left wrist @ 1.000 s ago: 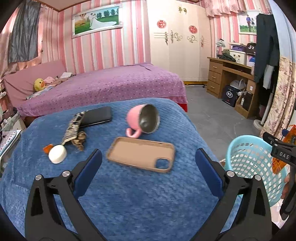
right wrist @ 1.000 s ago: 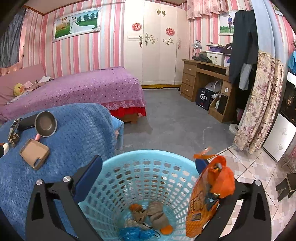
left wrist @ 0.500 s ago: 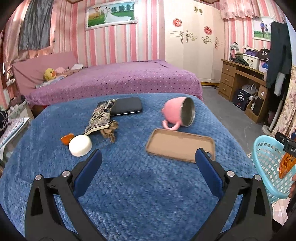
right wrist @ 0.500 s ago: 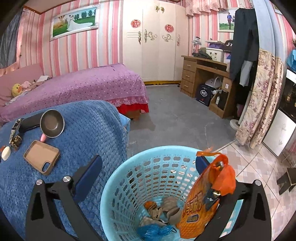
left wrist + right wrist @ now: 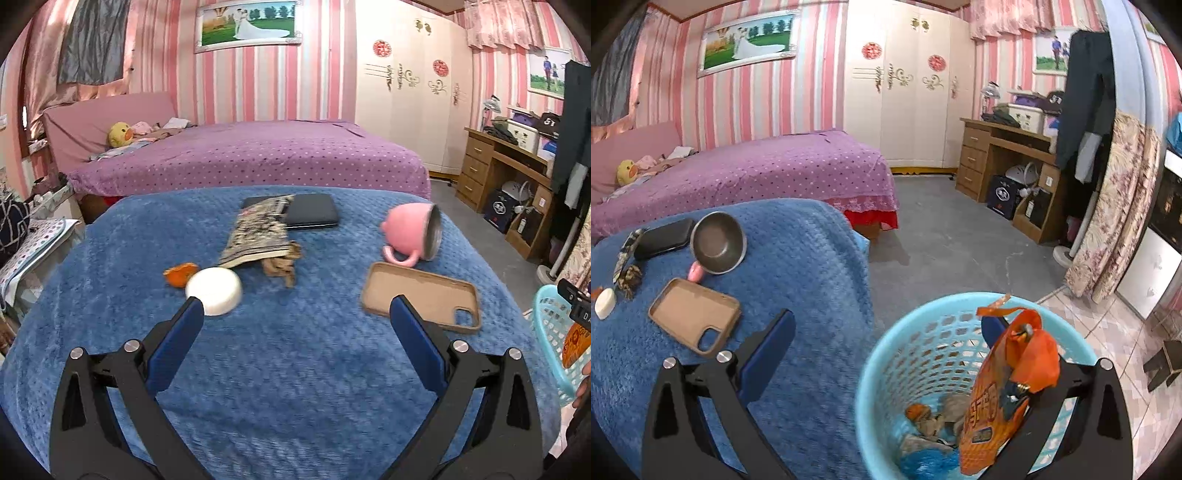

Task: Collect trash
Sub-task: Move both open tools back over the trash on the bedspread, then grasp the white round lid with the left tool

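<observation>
My left gripper (image 5: 295, 314) hangs open over the blue blanket-covered table (image 5: 295, 387). Ahead of it lie a white round lid (image 5: 214, 291), an orange peel (image 5: 180, 274), a patterned wrapper (image 5: 258, 236) and a brown crumpled scrap (image 5: 282, 264). My right gripper (image 5: 886, 325) is open wide above the light-blue basket (image 5: 871, 369). An orange snack bag (image 5: 1004, 398) clings to its right finger and hangs inside the basket's rim. Peel, crumpled paper and a blue wrapper lie at the basket's bottom.
A pink mug (image 5: 413, 232) lies on its side beside a tan phone case (image 5: 421, 302) and a black phone (image 5: 310, 214). The basket (image 5: 554, 332) stands on the floor off the table's right edge. A purple bed (image 5: 251, 155) is behind, a wooden desk (image 5: 1004, 155) at the right.
The left gripper has swung left, bringing the lid and wrapper toward its centre. The right gripper shifted left, so the basket sits further right; the orange bag still hangs on its right finger.
</observation>
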Demonstrator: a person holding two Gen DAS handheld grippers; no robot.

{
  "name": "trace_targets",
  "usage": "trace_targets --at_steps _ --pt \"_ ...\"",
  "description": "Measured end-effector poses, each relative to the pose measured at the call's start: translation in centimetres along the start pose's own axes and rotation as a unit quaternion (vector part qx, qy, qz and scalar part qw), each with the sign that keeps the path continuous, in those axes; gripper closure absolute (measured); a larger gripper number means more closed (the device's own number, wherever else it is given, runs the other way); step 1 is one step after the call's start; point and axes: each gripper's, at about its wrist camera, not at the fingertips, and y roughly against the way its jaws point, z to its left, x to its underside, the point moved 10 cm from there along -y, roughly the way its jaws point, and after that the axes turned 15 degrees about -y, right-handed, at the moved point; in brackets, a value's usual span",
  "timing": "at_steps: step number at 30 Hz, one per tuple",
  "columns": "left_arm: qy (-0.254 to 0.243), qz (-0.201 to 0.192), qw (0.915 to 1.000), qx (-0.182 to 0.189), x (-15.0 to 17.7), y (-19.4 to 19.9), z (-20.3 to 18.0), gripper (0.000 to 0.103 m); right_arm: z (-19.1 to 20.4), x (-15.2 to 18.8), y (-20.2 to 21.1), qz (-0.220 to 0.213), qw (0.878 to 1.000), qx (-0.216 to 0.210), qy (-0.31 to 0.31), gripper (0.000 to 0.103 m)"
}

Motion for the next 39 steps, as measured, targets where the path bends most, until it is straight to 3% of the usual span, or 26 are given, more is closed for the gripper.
trace_targets --at_steps 22,27,39 --pt "0.089 0.073 0.991 -0.068 4.9 -4.4 12.3 0.006 15.7 3.6 0.2 0.028 0.991 -0.107 0.07 0.005" --pt "0.079 0.086 0.9904 -0.074 5.1 -5.8 12.6 0.006 17.5 2.6 -0.7 0.026 0.99 -0.116 0.078 0.005" --pt "0.065 0.112 0.9913 -0.021 3.6 -10.7 9.0 0.008 16.2 3.8 -4.4 0.057 0.991 -0.088 0.083 0.005"
